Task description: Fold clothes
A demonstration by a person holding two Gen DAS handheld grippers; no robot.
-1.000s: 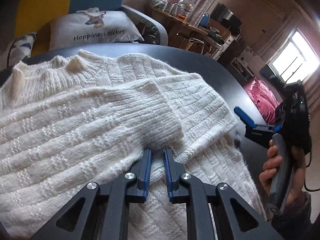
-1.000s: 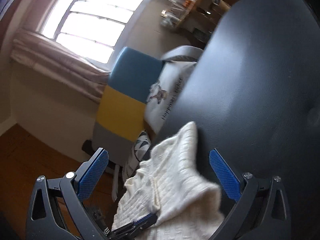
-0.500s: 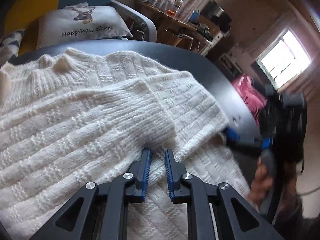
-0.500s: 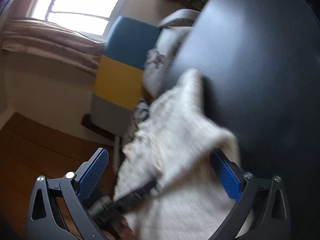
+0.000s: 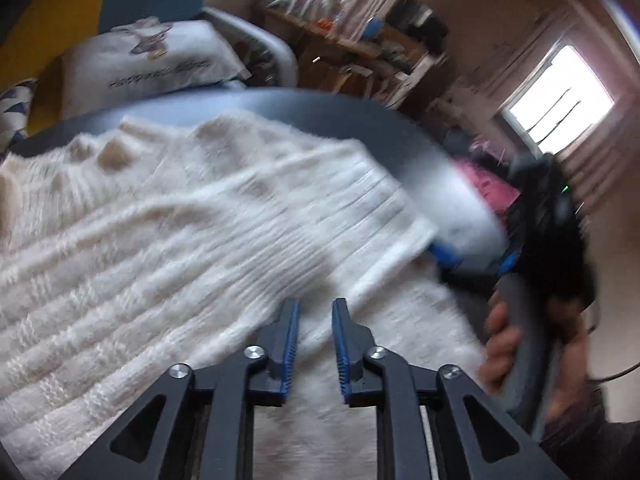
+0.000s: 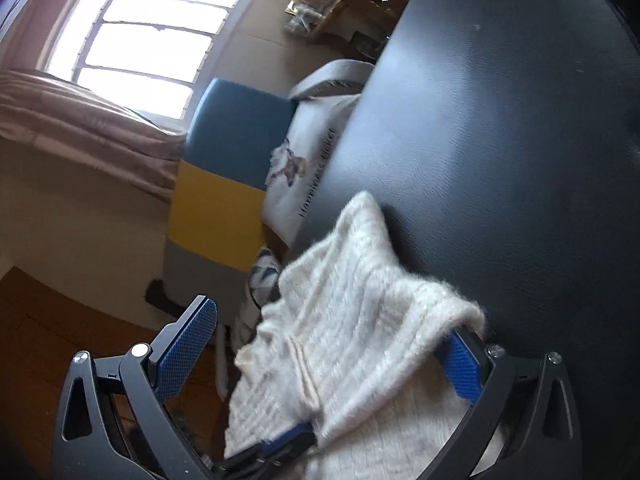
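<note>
- Sweater [image 5: 168, 240], white knit, lies spread on the dark round table [image 5: 360, 120], directly ahead of and under the left gripper [image 5: 314, 312], with a sleeve folded across its body.
- Left gripper: jaws opening, a narrow gap between the pads, nothing pinched; it looks to be letting go of the laid sleeve.
- Right gripper [image 6: 332, 352]: jaws spread wide, the sweater's edge lying between them and over the right pad, not clamped.
- Step in hand, as I judge it: the sleeve fold is ending and the right side comes next.
- Next move calls for closing on that edge and carrying it inward.
- Containers: none in view.
</note>
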